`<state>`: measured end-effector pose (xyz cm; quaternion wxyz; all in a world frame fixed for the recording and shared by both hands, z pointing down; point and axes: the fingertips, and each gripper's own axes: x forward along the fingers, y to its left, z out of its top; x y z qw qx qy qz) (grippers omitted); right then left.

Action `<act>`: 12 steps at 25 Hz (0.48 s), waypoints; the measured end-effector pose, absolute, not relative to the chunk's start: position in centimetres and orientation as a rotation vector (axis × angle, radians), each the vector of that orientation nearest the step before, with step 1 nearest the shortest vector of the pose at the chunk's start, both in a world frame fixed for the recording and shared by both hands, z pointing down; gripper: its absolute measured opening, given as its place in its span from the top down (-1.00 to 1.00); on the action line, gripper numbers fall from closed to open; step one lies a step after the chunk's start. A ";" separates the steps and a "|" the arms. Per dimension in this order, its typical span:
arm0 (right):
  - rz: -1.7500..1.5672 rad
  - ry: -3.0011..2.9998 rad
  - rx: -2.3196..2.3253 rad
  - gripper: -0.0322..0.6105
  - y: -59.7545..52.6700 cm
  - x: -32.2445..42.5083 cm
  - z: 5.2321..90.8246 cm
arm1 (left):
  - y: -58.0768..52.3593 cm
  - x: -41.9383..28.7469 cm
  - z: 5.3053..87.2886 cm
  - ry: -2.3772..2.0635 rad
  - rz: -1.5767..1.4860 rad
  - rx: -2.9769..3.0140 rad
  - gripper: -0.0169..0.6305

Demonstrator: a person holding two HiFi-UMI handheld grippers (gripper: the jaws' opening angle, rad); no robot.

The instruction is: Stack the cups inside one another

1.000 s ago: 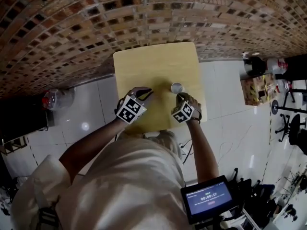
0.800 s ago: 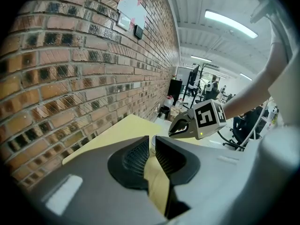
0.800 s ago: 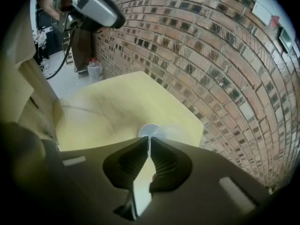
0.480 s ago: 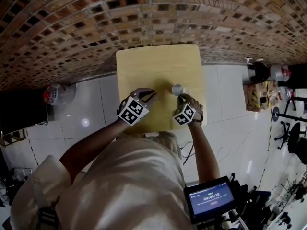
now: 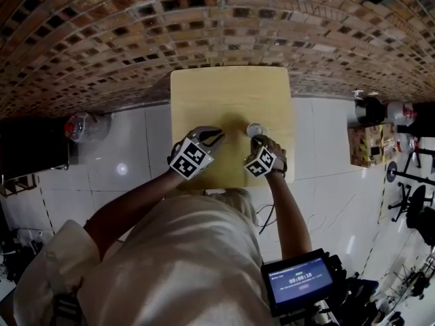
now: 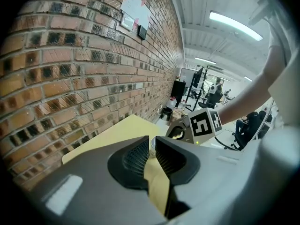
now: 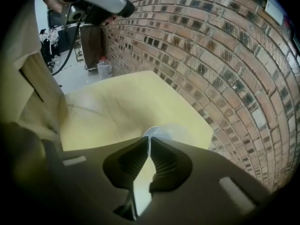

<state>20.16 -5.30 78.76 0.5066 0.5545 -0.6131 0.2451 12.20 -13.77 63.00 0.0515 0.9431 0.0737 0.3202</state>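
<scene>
Pinching the thin rim of the clear cup (image 7: 157, 132), the right gripper (image 5: 257, 140) tips steeply down over the yellow table (image 5: 231, 90). The left gripper (image 5: 212, 136) sits just beside it, lower-angled, jaws a crack apart, empty. The digits on the screen (image 5: 299, 280) are too small to read. Only the left gripper view shows the papers (image 6: 135, 6) on the brick wall (image 6: 70, 64).

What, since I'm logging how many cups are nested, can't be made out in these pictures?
Cup count: the clear cup is too small in the head view; in its own view the right gripper, shut on its wall, covers all but the rim.
Left gripper view: the left gripper hides all but a sliver.
Screen: small print unreadable, head view.
</scene>
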 end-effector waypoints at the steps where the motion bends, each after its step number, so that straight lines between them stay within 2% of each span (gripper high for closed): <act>1: 0.598 -1.485 1.328 0.84 -5.4 20.1 79.0 | -13.8 12.2 63.0 0.220 0.974 2.869 0.75; 12: 0.667 -1.501 1.276 0.83 -6.1 20.2 81.0 | -14.6 11.6 62.8 0.159 0.951 2.831 0.75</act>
